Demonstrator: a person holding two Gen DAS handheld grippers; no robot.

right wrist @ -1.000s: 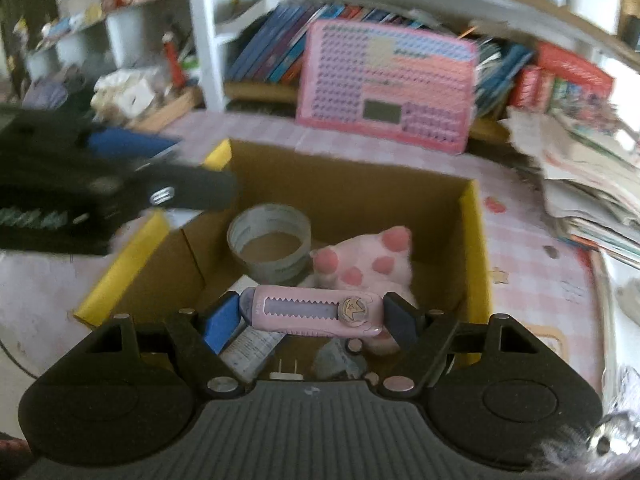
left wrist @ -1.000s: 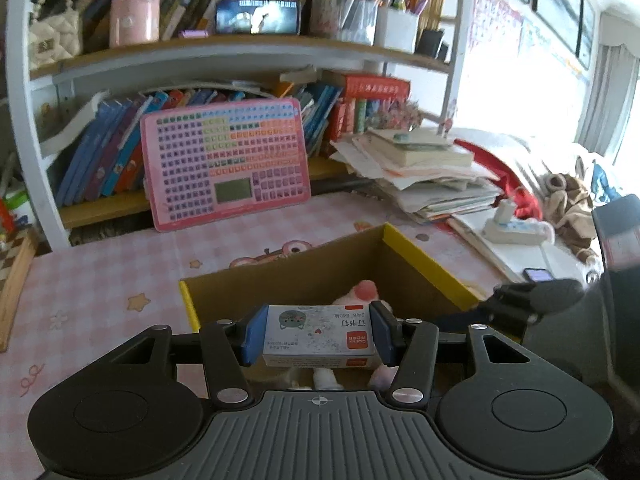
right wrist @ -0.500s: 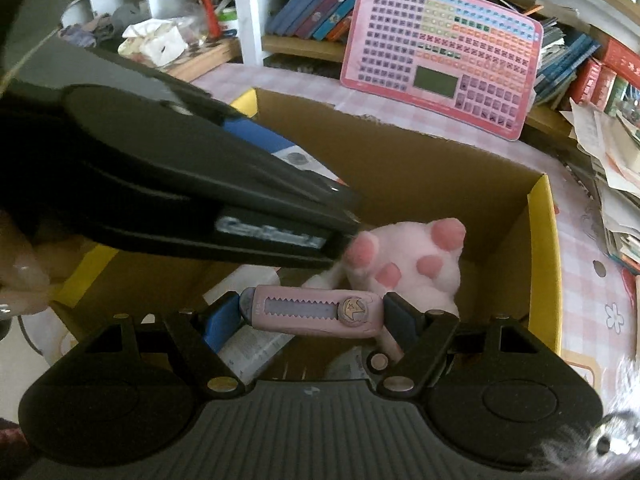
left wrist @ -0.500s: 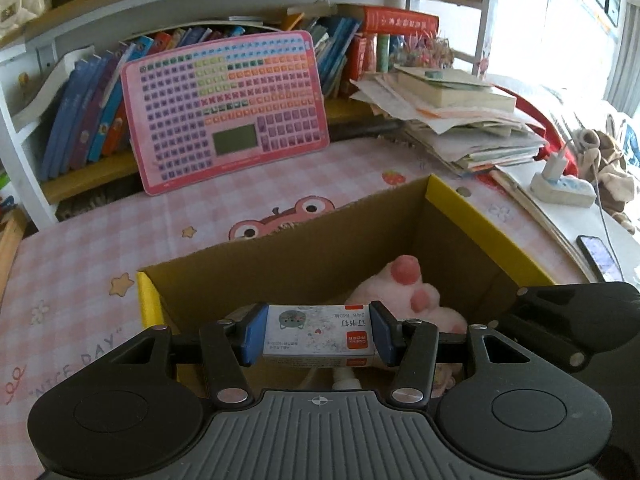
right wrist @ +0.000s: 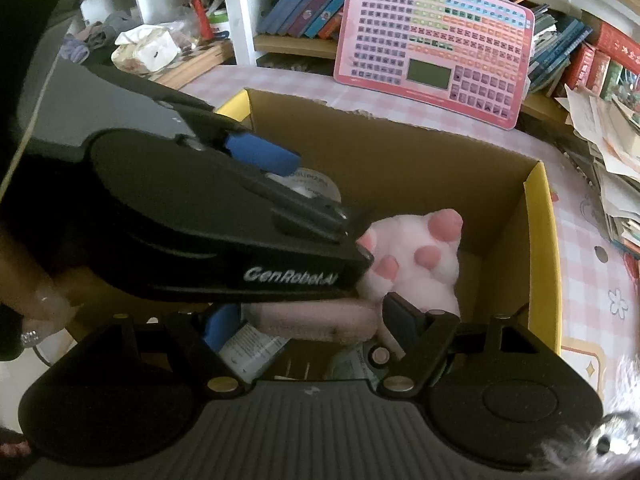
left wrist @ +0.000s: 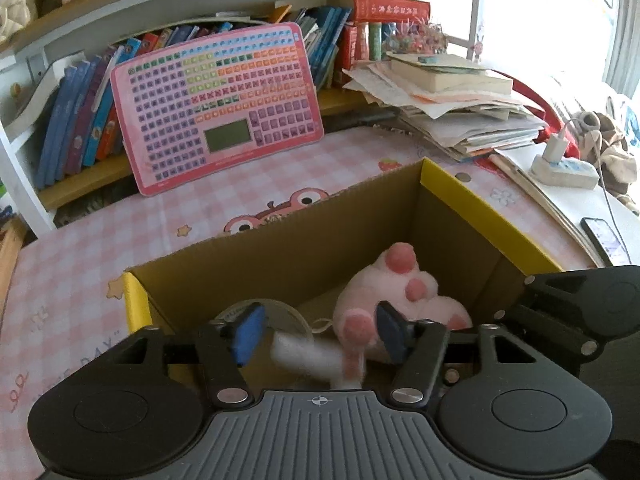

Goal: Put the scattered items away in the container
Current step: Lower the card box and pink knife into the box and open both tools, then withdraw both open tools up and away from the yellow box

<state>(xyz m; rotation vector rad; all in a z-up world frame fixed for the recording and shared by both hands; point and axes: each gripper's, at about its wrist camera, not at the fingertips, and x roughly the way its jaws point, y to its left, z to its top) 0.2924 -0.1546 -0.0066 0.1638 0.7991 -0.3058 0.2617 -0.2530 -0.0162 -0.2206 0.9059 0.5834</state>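
A brown cardboard box with yellow flaps (left wrist: pixel 476 216) (right wrist: pixel 542 216) stands on the pink checked table. Inside lie a pink plush paw (left wrist: pixel 404 292) (right wrist: pixel 416 264), a tape roll (left wrist: pixel 288 314) (right wrist: pixel 316 186) and small packets (right wrist: pixel 248 348). My left gripper (left wrist: pixel 316 334) is open over the box, and the white staple box (left wrist: pixel 308 356) falls blurred below its blue pads. The left gripper body (right wrist: pixel 224 224) crosses the right wrist view. My right gripper (right wrist: pixel 306 326) is open, and the pink utility knife (right wrist: pixel 312 320) drops blurred between its fingers.
A pink toy keyboard (left wrist: pixel 216 104) (right wrist: pixel 436 44) leans on the bookshelf behind the box. A pile of papers and books (left wrist: pixel 452 100) lies at the right, with a power strip (left wrist: pixel 564 168) and a phone (left wrist: pixel 604 236). A tissue pack (right wrist: pixel 146 46) lies far left.
Both grippers have opened over the box. The staple box has left the left gripper and the pink knife has left the right one; both are falling.
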